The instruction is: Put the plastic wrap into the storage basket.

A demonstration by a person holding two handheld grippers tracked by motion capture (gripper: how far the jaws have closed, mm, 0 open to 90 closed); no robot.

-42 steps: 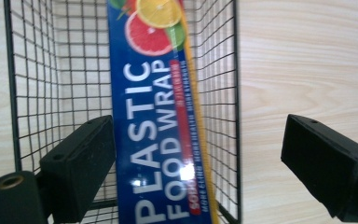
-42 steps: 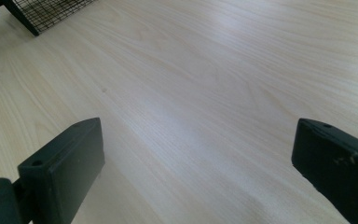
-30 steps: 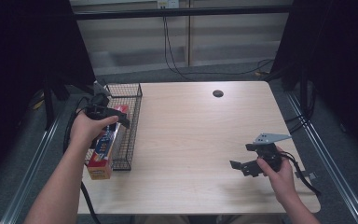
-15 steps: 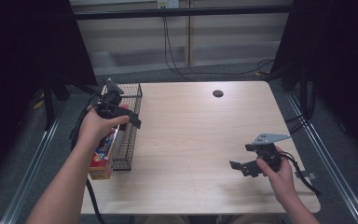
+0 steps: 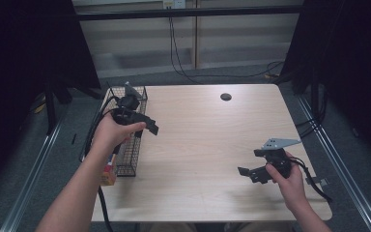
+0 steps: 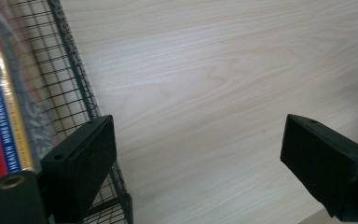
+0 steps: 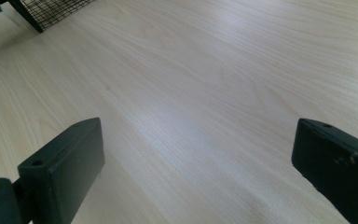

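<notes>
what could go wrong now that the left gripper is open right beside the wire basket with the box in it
The open left gripper hangs close over the rim of the black wire mesh basket; a jaw could catch the mesh and drag it. The basket sits at the left edge of the pale wooden table, so a nudge might tip it off. The colourful printed box leans inside and could shift.

The table (image 5: 212, 140) is seen in pale, smooth wood grain with a soft sheen. The basket (image 6: 70, 79) is made of thin black wire mesh. A glossy printed packet (image 6: 2, 116) is wrapped in shiny film.
</notes>
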